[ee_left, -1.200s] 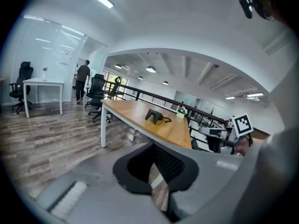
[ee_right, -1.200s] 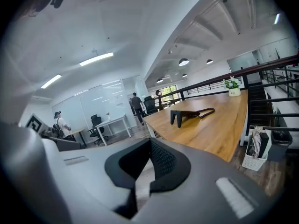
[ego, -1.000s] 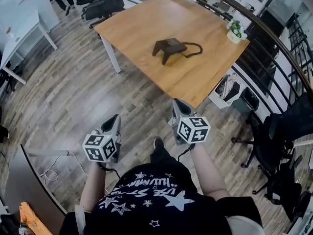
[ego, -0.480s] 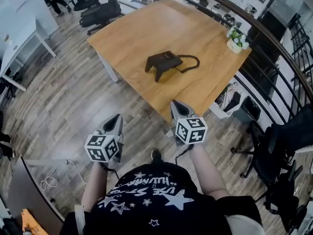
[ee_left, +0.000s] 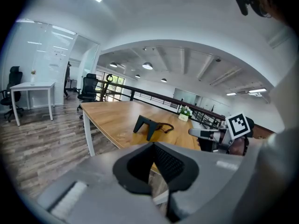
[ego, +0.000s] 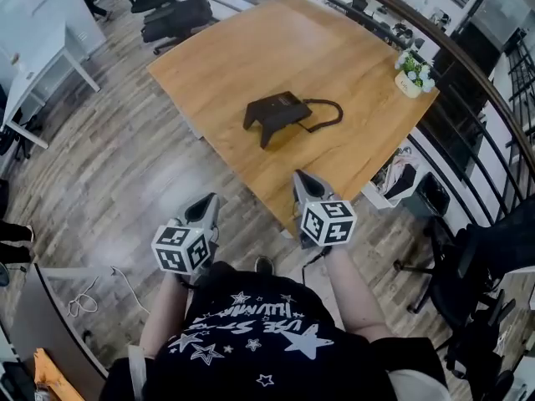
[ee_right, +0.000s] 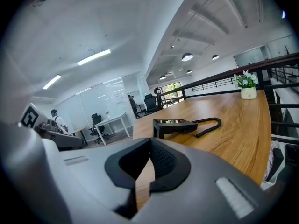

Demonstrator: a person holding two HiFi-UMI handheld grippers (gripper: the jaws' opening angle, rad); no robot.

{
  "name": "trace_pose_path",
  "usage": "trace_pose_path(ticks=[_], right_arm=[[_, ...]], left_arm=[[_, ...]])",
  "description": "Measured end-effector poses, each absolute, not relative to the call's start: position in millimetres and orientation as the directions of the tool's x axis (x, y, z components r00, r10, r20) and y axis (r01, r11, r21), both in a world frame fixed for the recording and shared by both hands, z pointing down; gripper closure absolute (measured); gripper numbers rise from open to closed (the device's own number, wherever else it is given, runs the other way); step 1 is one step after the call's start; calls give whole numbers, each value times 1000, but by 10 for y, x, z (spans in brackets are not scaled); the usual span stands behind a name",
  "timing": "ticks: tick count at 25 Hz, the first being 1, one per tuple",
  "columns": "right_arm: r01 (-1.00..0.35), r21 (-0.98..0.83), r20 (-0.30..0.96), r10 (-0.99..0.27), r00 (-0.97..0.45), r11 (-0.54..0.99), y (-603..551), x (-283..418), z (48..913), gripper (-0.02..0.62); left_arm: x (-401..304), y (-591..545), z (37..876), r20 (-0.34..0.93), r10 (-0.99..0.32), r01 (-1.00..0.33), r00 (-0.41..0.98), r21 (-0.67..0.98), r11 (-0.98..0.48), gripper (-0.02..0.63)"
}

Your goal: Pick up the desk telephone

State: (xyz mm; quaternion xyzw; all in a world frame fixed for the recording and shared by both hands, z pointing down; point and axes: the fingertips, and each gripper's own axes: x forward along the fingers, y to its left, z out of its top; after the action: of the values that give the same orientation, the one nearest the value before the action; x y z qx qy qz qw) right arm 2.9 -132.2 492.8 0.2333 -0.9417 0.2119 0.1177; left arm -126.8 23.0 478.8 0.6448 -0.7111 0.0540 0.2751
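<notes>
**While both grippers sit short of it: desk telephone, untouched, on counter**

Where the head view looks down on the scene, the items read as follows.

1. Black desk telephone (ego: 276,115): angular plastic body, resting near the middle of the light-brown wooden counter (ego: 276,48). It lies at 12 o'clock from both grippers and well apart from each.
2. Black coiled cord (ego: 330,115): loops out from the telephone's 3 o'clock side and lies flat on the counter.
3. Left gripper (ego: 209,203): grey, with a square-marker cube (ego: 180,249) at its rear. Its jaws are closed together with nothing between them. It is held over the grey wood-plank floor (ego: 109,174), at 7 o'clock from the counter's near corner.
4. Right gripper (ego: 303,178): grey, with its own marker cube (ego: 328,222). Its jaws are likewise drawn together and empty. Its tip shows against the counter's near edge, at 5 o'clock from the telephone. In the right gripper view the telephone stands straight ahead beyond the jaws.
5. Small white pot of flowers (ego: 414,78): stands at the counter's far right corner, at 2 o'clock from the telephone.
6. Black office chairs (ego: 180,11): on the floor at 11 o'clock from the telephone, off the counter.
7. White side desk (ego: 42,32): at 10 o'clock, well apart from the counter.
8. Dark railing (ego: 468,73): curves past the counter's 3 o'clock side.
9. Person's black shirt with white stars (ego: 259,332): at 6 o'clock, with both forearms reaching forward.
</notes>
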Motion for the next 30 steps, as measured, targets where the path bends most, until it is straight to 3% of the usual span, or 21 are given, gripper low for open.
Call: trace_pose_path(ticks=[8, 13, 17, 19, 24, 30], right_arm=[[-515, -382, 344, -399, -850, 767, -1430, 94, 5069, 594], [-590, -378, 342, -484, -805, 713, -1740, 219, 5043, 594], [-654, -370, 348, -554, -756, 660, -1994, 330, 5005, 594], [-676, -368, 354, -577, -737, 638, -2097, 342, 4999, 594], [-719, -367, 368, -618, -695, 590, -2343, 305, 5024, 594], [-765, -351, 390, -658, -644, 540, -2564, 296, 5065, 594]], left_arm=[[-1304, 55, 4860, 476, -879, -937, 8, 310, 159, 604], [-1480, -297, 4884, 468, -883, -903, 41, 396, 168, 604], [-1536, -650, 4963, 464, -873, -857, 148, 500, 121, 603], [-1546, -831, 4994, 459, -865, -829, 201, 550, 99, 489], [-1662, -1261, 5099, 447, -856, -746, 260, 656, 116, 346], [-1663, -1677, 5175, 392, -837, -578, 383, 808, 114, 316]])
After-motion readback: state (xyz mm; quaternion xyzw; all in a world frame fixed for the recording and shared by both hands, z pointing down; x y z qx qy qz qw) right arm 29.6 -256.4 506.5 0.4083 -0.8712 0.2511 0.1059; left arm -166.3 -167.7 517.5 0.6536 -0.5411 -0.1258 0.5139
